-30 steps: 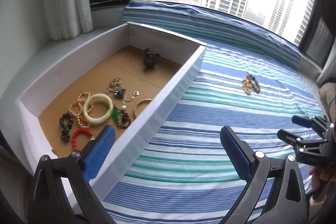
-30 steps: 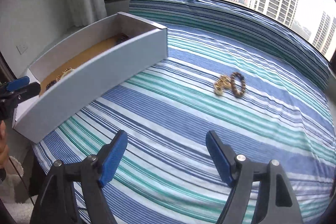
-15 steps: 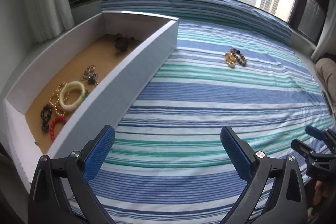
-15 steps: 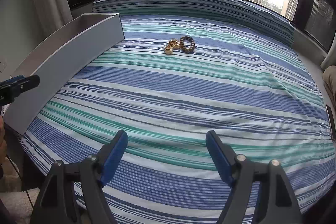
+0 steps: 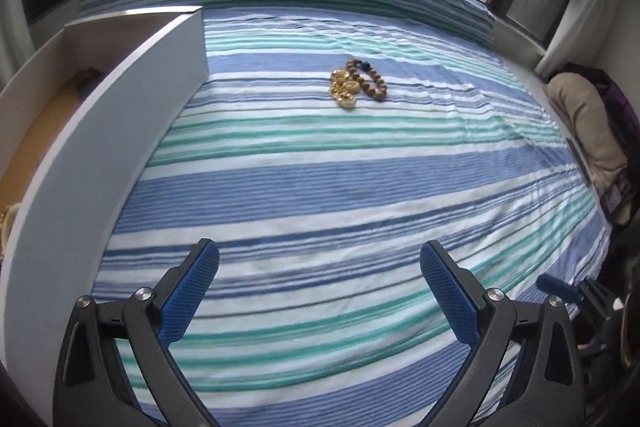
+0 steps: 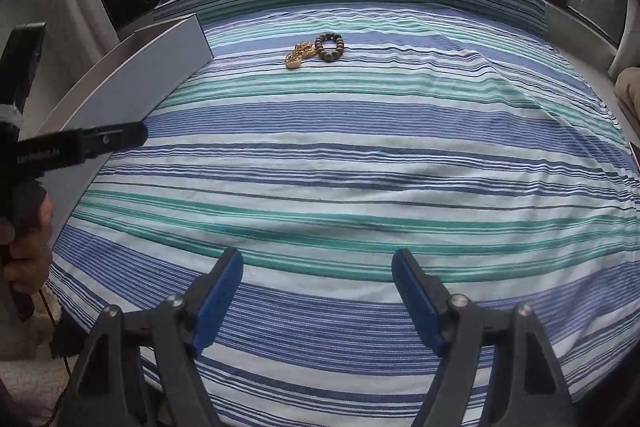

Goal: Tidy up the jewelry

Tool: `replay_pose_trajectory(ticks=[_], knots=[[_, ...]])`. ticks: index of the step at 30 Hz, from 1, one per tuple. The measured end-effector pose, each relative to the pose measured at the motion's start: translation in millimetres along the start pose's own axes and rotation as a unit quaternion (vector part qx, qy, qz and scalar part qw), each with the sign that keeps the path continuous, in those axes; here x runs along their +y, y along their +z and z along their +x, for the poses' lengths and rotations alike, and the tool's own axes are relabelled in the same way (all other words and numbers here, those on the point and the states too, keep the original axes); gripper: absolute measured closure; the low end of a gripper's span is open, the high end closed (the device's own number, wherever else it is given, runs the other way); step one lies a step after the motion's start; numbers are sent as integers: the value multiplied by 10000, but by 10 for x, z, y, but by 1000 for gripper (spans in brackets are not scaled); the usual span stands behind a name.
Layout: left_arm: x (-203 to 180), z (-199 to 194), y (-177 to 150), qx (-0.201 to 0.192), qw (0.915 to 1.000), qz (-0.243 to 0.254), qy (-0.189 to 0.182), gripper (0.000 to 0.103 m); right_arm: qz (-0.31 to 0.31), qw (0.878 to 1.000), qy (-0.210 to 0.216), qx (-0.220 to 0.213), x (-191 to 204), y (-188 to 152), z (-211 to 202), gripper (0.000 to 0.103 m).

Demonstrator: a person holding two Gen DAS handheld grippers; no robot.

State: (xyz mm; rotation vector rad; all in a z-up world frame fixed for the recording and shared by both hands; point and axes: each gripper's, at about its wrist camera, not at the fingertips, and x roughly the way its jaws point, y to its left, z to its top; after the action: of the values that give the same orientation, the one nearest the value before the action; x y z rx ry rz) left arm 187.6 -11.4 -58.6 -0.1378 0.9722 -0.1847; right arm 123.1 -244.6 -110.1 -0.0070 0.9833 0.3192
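Observation:
A gold bead bracelet (image 5: 343,89) and a brown bead bracelet (image 5: 370,80) lie touching each other on the striped bedspread, far ahead of both grippers. They also show in the right wrist view, gold (image 6: 298,54) and brown (image 6: 329,46). The white box (image 5: 104,131) with a brown floor stands at the left; its wall hides most of the jewelry inside. My left gripper (image 5: 319,281) is open and empty over the bedspread. My right gripper (image 6: 317,289) is open and empty near the front edge.
The striped bedspread (image 6: 360,163) covers the whole platform up to the window. A beige cushion (image 5: 588,123) lies at the right edge. The left tool's body (image 6: 76,147) and the hand holding it show at the left of the right wrist view.
Both views have swung right, away from the box and toward the two bracelets on the bedspread. The box's contents have dropped almost out of sight. Both grippers stay open.

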Motion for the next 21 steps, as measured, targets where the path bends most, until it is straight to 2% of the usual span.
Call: replay_pose_trajectory(ticks=[5,9,11,14,18,21], knots=[[-61,567,728,113,9995,67,-288,5,195,9997,127,-19,-132,3,8,24],[-88,1084,1220,383,9989,128,-231,23,430,9989,204,19,-283,23,30,24],[-77,1317,1397,631,9971,119,-405,24,537,9981,296,104,-346,26,66,24],[-96,1584,1542,923,9948,176,-386,37,615,9974,360,137,-410,30,90,24],[-104,1774,1563,1114,9929,400,-74,38,690,9965,450,142,-477,68,122,24],[-114,1827,1537,1153,9919,537,-28,39,737,9961,468,157,-515,94,160,24]])
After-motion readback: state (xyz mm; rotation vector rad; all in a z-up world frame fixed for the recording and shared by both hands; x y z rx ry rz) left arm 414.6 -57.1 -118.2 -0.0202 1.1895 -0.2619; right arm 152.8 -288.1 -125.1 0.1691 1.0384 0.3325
